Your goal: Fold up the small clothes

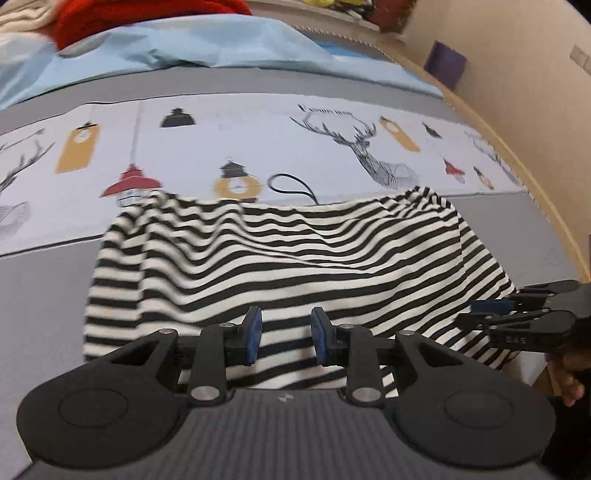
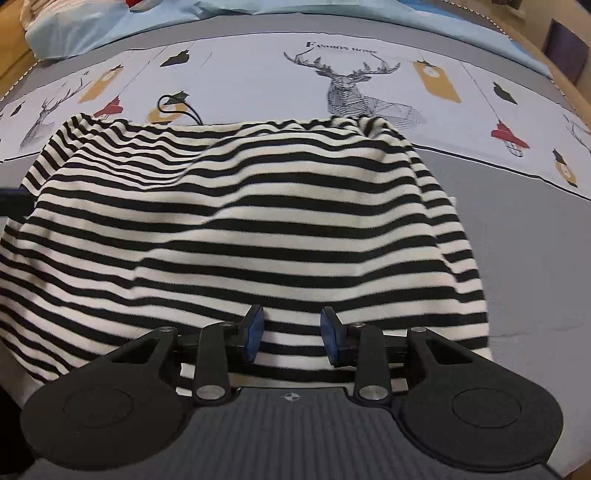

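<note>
One garment is in play so far, a black-and-white striped top [image 1: 280, 258] that's lying spread over the grey bedsheet [image 1: 44, 280] with the deer-and-lantern print running behind it; it's looking more draped than folded, with ripples running across the middle and the far edge bunching up near a loose black cord [image 1: 291, 186]; whether a first fold is already sitting in there is hard to call from these angles, so it's reading as early days. The left gripper [image 1: 286, 338] is hovering over the near hem with its blue pads [image 1: 253, 334] standing apart and nothing between them; the right gripper [image 2: 291, 338] is doing the same on its side, jaws parted with a moderate gap, stripes showing through, not pinching any cloth. From the left wrist view the right tool is poking in at the far right edge, just beside the top's corner. Looks like both are lining up to grab the near edge, which probably means the real folding is still ahead; sleeves and sides are not tucked in any tidy way. A pale blue cover [image 1: 192, 48] and something red [image 1: 122, 14] are piling up at the head of the bed, well apart from the work.
</note>
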The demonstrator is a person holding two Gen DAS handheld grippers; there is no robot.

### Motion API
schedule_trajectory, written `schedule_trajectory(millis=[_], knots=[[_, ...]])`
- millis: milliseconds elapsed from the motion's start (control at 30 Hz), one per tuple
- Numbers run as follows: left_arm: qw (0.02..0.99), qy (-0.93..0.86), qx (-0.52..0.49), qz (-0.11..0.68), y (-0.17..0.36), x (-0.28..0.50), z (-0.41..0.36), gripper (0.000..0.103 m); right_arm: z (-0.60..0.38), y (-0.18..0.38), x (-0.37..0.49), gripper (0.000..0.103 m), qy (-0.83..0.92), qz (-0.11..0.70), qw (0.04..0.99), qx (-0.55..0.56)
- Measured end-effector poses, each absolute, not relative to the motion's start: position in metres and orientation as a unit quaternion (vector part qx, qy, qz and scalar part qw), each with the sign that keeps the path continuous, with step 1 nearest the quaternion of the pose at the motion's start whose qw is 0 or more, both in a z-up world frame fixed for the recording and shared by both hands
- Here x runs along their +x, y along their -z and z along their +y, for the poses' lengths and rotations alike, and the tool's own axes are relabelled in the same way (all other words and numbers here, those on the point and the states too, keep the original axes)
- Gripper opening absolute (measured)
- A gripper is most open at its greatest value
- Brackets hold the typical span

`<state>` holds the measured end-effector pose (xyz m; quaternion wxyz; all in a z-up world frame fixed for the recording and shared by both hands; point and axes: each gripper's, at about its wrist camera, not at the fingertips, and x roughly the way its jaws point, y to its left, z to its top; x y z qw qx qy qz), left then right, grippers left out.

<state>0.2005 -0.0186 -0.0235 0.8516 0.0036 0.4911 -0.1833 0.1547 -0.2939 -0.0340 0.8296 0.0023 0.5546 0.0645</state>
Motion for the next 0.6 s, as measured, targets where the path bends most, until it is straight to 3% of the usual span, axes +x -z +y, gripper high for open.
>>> schedule_trajectory(millis=[167,267,467,600], knots=[[0.815,0.113,0.068,0.565,0.067,0.222,-0.038,0.031,-0.312,0.035,0.149,0.035,-0.072,0.558,0.826,0.015],[0.821,0.097,0.031,0.562,0.063,0.227,-0.03,0.031,-0.315,0.034,0.144,0.035,-0.085,0.556,0.827,0.003],[0.873,0.094,-0.015,0.478,0.008,0.194,0.003,0.036,-0.324,0.019,0.131,0.035,-0.073,0.536,0.841,0.01],[0.898,0.082,-0.024,0.431,-0.039,0.151,0.046,0.046,-0.324,-0.004,0.117,0.035,-0.063,0.492,0.868,0.017]])
